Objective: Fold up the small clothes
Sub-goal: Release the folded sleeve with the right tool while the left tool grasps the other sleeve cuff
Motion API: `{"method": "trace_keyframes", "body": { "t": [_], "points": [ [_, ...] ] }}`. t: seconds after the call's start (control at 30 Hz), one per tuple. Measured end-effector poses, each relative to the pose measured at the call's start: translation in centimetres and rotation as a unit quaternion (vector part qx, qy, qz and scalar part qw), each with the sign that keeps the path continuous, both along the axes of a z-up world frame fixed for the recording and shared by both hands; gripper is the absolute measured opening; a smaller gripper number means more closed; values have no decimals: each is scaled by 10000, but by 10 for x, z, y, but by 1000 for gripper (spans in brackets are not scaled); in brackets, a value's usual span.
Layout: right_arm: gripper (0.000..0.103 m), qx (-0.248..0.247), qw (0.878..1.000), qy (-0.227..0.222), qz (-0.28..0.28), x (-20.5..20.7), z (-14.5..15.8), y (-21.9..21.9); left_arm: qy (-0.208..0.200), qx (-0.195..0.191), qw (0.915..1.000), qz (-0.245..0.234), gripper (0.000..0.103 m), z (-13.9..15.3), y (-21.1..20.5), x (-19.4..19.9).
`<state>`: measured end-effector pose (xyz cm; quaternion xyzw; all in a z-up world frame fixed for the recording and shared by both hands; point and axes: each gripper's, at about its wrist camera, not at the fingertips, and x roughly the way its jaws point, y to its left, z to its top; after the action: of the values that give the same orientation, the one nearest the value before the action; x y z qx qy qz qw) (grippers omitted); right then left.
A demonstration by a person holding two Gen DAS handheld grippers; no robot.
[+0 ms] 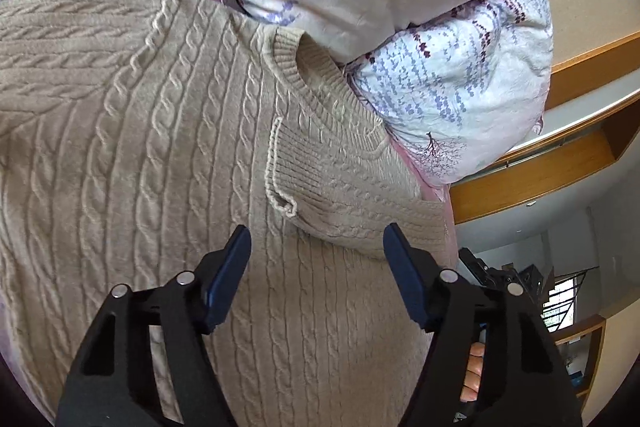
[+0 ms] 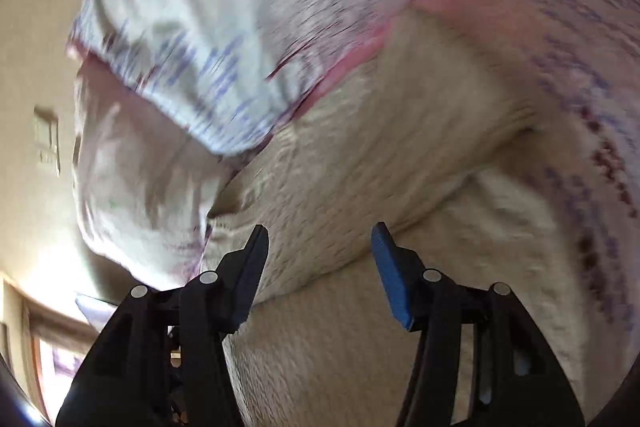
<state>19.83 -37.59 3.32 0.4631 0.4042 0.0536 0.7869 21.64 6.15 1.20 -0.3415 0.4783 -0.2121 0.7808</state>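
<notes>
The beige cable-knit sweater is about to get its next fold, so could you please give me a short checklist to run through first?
1. Sweater lies spread on the bed: ok, its body is fairly flat in the left wrist view.
2. Sleeve folded over the body: ok, its ribbed cuff rests on the knit.
3. Left gripper free: ok, it is open above the sleeve with nothing between its pads.
4. Right gripper free: ok, open with no cloth pinched.
5. Floral pillows clear of the sweater: not ok, they crowd the neckline.
6. Right-side fold lying neat: cannot tell, that view is blurred.
</notes>
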Motion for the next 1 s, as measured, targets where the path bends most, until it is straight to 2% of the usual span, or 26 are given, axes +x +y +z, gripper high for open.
{"method": "trace_keyframes", "body": {
  "t": [0.07, 0.13, 0.3, 0.47, 0.53, 0.6, 0.67, 0.7, 0.83, 0.93, 1.0],
  "points": [
    [55, 185, 9987, 202, -435, -8, -12, -34, 146, 75, 9999, 27, 64, -7, -7, 4],
    [51, 419, 9967, 275, -634, -10, -22, -51, 248, 140, 9995, 126, 64, -13, -10, 8],
    [41, 431, 9954, 234, -827, -5, -31, -59, 313, 249, 9986, 335, 56, -18, -10, 18],
    [37, 305, 9943, 49, -1019, -7, -29, -69, 402, 281, 9981, 386, 41, -20, -13, 27],
    [24, 318, 9937, 131, -1062, -3, -36, -73, 395, 352, 9977, 423, 35, -21, -15, 31],
    [16, 314, 9938, 136, -1053, -2, -40, -73, 369, 438, 9973, 456, 26, -20, -16, 35],
    [12, 249, 9941, 42, -1052, -2, -36, -69, 399, 399, 9976, 403, 9, -22, -17, 40],
    [11, 198, 9943, -36, -1044, -3, -32, -68, 392, 369, 9978, 382, 9, -22, -16, 41],
    [10, -80, 9952, -538, -811, -6, -4, -55, -88, 280, 9989, 376, 7, -5, -2, 35],
    [10, -297, 9961, -701, -436, -4, 4, -38, -557, 650, 9945, 597, 7, 13, 17, 29],
    [10, -495, 9973, -484, -243, 0, -4, -27, -599, 940, 9913, 692, 7, 13, 28, 28]
  ]
}}
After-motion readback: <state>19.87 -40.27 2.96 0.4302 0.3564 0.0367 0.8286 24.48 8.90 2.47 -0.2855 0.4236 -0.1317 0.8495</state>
